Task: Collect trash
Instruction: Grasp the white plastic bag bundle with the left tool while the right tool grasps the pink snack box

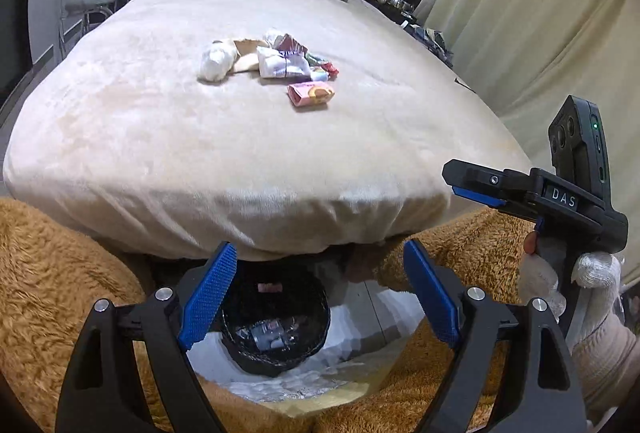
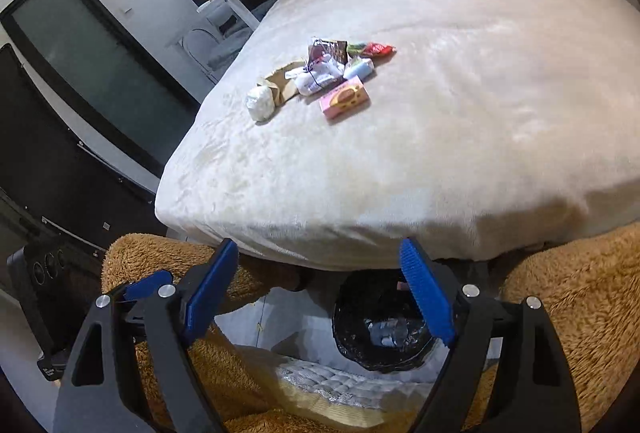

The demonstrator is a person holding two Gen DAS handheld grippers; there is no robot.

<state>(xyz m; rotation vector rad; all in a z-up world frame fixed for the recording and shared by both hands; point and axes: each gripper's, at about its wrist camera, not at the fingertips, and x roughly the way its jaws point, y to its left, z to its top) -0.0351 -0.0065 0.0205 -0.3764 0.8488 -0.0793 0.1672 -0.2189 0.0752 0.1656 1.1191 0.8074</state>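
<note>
Both the left gripper (image 1: 316, 297) and right gripper (image 2: 320, 293) are spread and empty; the pink box (image 1: 311, 95), nearest of the trash pile (image 1: 268, 59), should be approached first, then dropped into the black bin (image 1: 276, 321).

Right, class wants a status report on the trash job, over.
Both grippers open, empty. Trash pile on bed. Bin below. Nothing in the way.
</note>
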